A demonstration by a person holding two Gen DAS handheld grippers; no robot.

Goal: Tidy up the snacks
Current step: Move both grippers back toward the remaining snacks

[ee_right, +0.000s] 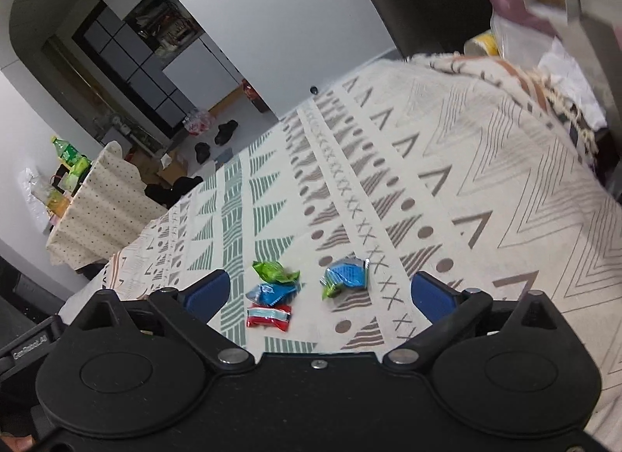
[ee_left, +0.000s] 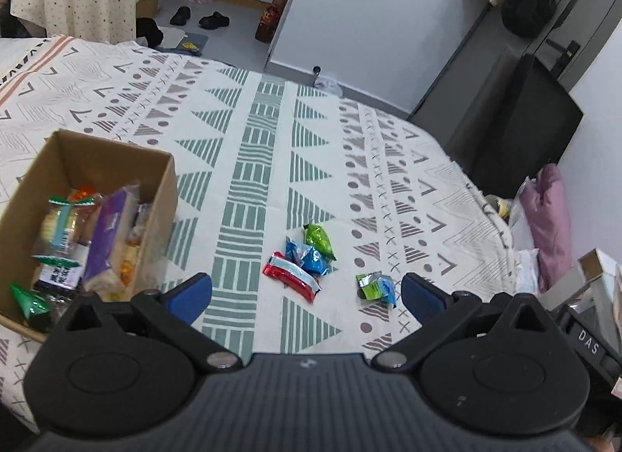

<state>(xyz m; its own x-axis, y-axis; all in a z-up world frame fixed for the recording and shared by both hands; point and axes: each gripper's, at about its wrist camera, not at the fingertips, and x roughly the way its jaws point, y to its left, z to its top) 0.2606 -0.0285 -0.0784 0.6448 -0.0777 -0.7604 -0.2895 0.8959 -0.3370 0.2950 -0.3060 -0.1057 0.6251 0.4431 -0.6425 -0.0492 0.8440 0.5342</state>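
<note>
A: Left wrist view gives us the four loose snacks on the patterned green-and-grey tablecloth (ee_left: 268,164): a crinkled lime-green foil packet (ee_left: 319,241), a blue foil packet (ee_left: 309,257) touching it, a flat red-and-white wrapped bar (ee_left: 291,276) against the blue one, and a green-and-blue folded packet (ee_left: 376,287) lying apart to the right

B: And the open brown cardboard box (ee_left: 159,195) to the left of them already holds a good pile of wrapped snacks, so we judge the sorting well along, with these four left

A: Our left gripper (ee_left: 307,296) has its blue-padded jaws wide apart and empty; the red bar and the lone packet sit just ahead, in the gap's line

B: From the right wrist, our right gripper (ee_right: 320,294) is likewise spread wide with nothing held. The lone green-and-blue packet (ee_right: 346,277) lies just ahead between its pads; the cluster of three sits towards its left finger

A: We'd take the lone packet first. It's clear of the others, so the jaws can straddle it alone

B: Agreed. We should come down low, pads either side of the crumpled middle, and close gently, since foil slides. The touching three we'd lift one at a time
</note>
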